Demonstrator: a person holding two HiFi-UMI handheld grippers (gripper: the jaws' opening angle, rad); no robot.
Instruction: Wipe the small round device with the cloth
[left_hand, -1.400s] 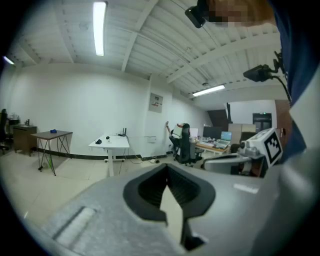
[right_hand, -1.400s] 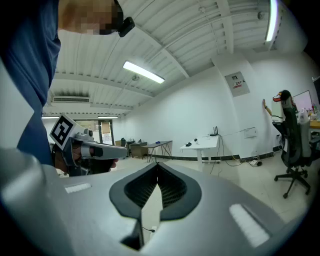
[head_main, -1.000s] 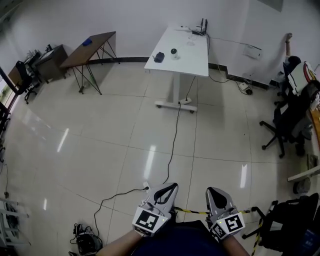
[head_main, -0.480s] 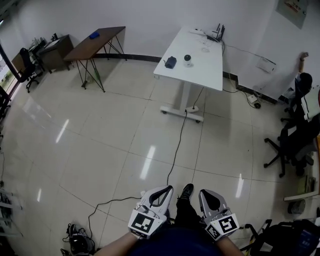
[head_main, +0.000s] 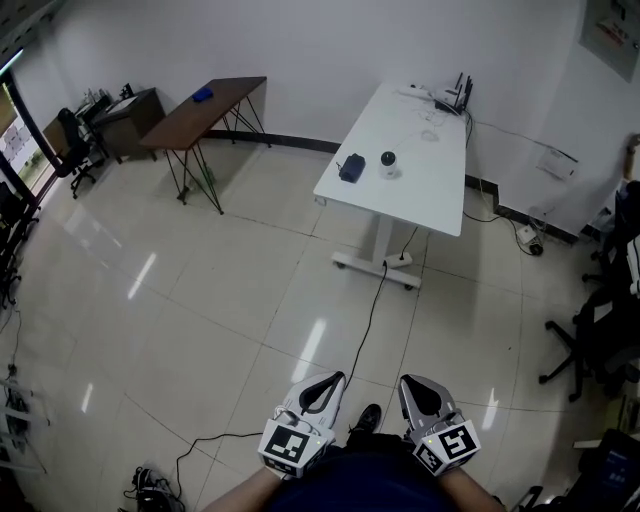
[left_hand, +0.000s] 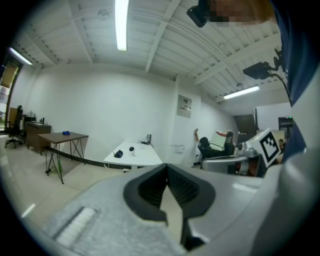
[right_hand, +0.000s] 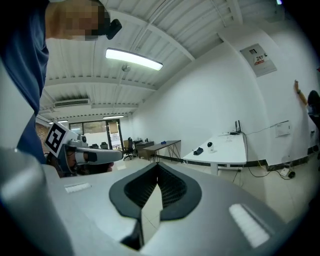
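A small round device (head_main: 388, 160) with a dark top stands on the white table (head_main: 430, 180) far across the room. A dark cloth (head_main: 351, 167) lies just left of it near the table's front corner. Both show tiny in the left gripper view as device (left_hand: 131, 148) and cloth (left_hand: 118, 154), and in the right gripper view as device (right_hand: 209, 145) and cloth (right_hand: 198, 150). My left gripper (head_main: 322, 383) and right gripper (head_main: 416, 386) are held close to my body at the bottom of the head view. Both are shut and hold nothing.
A black cable (head_main: 368, 310) runs over the tiled floor from the table's base toward me. A brown table (head_main: 200, 110) stands at the back left, with a desk and chair (head_main: 75, 145) beyond. Office chairs (head_main: 610, 330) stand at the right. A router (head_main: 455, 95) sits at the white table's far end.
The white table has come nearer and shifted right and lower in the head view as I walk toward it. Both grippers stay shut in front of my body.
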